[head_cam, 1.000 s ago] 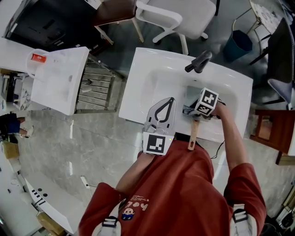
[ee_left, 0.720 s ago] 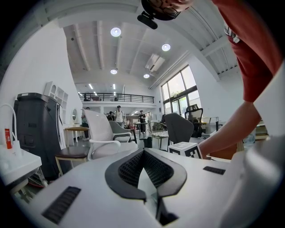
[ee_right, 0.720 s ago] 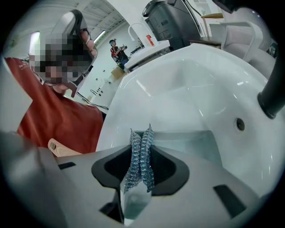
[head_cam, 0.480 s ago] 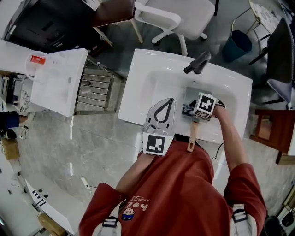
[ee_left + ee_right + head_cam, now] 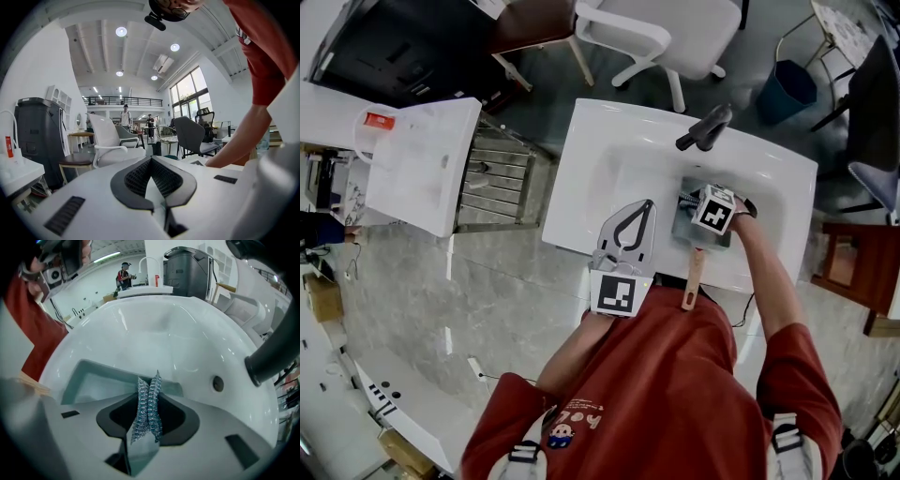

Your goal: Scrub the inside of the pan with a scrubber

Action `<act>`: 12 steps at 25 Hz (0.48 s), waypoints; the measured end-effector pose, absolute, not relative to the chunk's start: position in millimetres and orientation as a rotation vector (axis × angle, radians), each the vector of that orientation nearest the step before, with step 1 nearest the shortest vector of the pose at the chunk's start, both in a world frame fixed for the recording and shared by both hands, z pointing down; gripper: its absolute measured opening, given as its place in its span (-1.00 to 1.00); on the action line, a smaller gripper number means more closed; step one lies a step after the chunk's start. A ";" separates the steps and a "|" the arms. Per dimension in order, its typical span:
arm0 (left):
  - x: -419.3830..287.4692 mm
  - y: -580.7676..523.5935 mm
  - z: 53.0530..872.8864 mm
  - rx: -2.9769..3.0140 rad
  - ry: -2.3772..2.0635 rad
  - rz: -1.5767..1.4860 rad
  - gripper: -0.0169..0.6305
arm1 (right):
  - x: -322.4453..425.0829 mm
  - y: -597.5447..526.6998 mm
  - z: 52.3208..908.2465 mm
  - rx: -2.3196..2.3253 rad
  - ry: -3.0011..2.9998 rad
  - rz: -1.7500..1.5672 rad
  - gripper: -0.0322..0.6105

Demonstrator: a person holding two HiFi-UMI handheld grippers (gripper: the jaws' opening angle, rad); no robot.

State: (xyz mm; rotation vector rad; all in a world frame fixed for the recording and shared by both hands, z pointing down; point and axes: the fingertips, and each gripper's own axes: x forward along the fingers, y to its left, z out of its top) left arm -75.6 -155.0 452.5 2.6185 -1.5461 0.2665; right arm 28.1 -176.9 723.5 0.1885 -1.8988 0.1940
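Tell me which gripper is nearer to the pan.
Right. The right gripper, shut on the scrubber, is over the pan in the sink. The left gripper is at the sink front, left of the pan, apart from it.

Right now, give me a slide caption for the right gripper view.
Right gripper clamps a silvery mesh scrubber, aimed into the rectangular pan sitting in the white sink.

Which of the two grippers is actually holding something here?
The right gripper: its jaws pinch the silvery mesh scrubber over the pan. The left gripper is shut on nothing.
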 end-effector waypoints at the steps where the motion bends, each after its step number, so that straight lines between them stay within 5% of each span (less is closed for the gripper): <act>1: -76.6 -154.8 452.9 2.617 -1.549 0.270 -0.91 | 28.5 -180.6 727.5 0.207 -1.891 0.146 -0.47; 12: -77.5 -153.0 456.5 2.608 -1.553 0.304 -0.91 | 28.2 -197.3 743.8 0.313 -1.856 0.035 -0.47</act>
